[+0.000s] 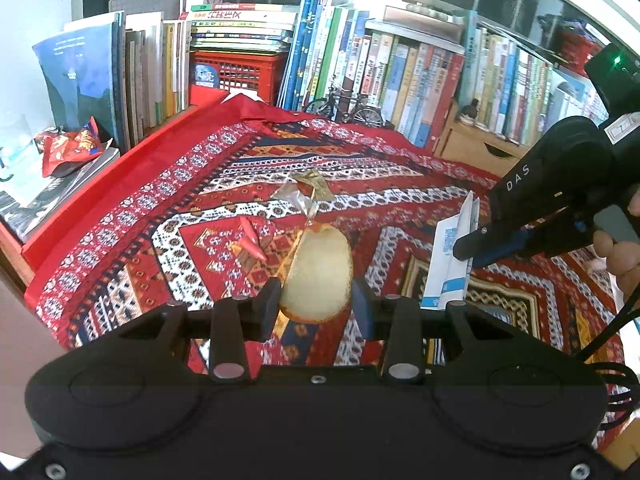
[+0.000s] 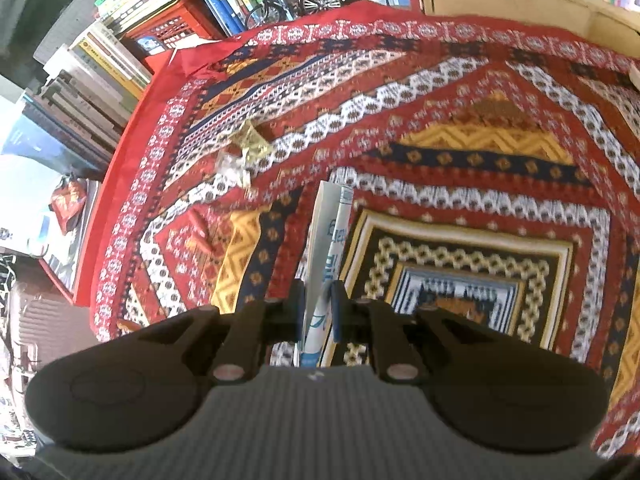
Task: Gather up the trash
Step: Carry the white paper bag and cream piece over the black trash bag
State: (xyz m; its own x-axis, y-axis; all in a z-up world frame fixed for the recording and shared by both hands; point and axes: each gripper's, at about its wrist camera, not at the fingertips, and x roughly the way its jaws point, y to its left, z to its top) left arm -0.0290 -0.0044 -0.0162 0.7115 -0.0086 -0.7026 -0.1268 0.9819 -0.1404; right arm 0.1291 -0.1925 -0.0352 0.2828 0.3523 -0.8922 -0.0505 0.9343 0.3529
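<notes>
My left gripper is shut on a clear plastic bag holding a pale round bun, held above the patterned red tablecloth. My right gripper is shut on a white and blue folded paper wrapper; that gripper and wrapper also show at the right of the left wrist view. A crumpled clear and gold wrapper lies on the cloth beyond the bun, and shows in the right wrist view. A small red wrapper lies to its left on the cloth.
Rows of books and a red crate line the back. A small model bicycle stands at the cloth's far edge. A cardboard box sits at the back right. A crumpled red packet lies on stacked books at the left.
</notes>
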